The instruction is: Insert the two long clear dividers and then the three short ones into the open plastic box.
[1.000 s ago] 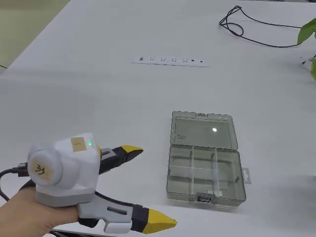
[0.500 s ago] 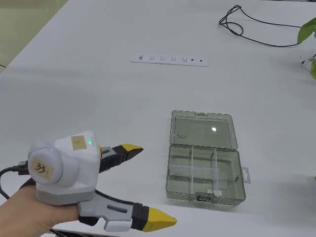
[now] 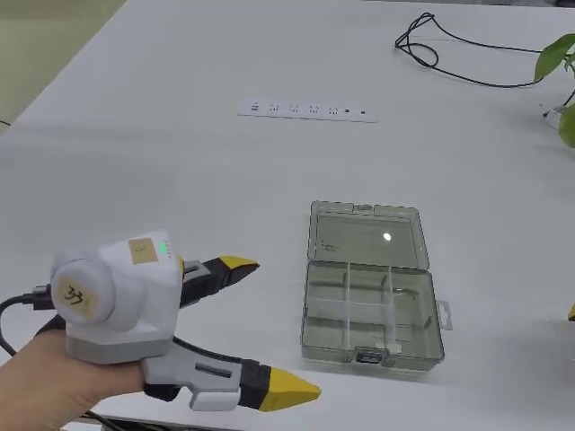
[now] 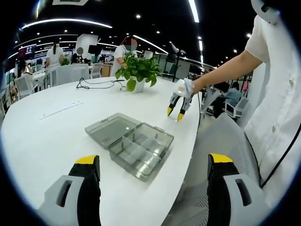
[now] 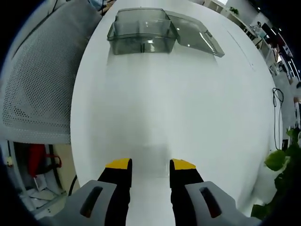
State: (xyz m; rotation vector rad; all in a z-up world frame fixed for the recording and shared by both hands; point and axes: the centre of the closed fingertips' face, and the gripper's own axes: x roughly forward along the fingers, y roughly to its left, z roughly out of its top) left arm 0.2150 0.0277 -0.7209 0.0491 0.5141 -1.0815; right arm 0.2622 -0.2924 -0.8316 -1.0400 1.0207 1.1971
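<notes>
Here, box (image 3: 334, 352): open on the white table (image 3: 180, 180), lid laid flat behind the base, latch side nearest the person.
Dividers (image 3: 388, 303): clear, standing inside the base; two long ones run front to back and short ones cross between them; the count of the short ones is hard to tell.
Left gripper (image 3: 269, 328): held in a hand (image 3: 45, 391) at the near left of the head view, well left of the box and apart from it; jaws spread wide with nothing between them, yellow tips pointing toward the box side.
Left gripper view: the box lies ahead between the two wide-set jaws, lid to the left of the base.
Right gripper (image 5: 150, 164): over bare table, well apart from the box, which lies far ahead in its own view; jaws parted by a narrow gap, holding nothing.
Right gripper seen from the left gripper view: beyond the box near the table edge, tips down, held on an outstretched arm.
Power strip (image 3: 308, 109): flat on the table, well beyond the box.
Cable (image 3: 449, 54): black, looped at the far right of the table.
Plant (image 4: 136, 70): green, on the table near the cable.
Chair (image 5: 42, 70): grey mesh, beside the table edge.
</notes>
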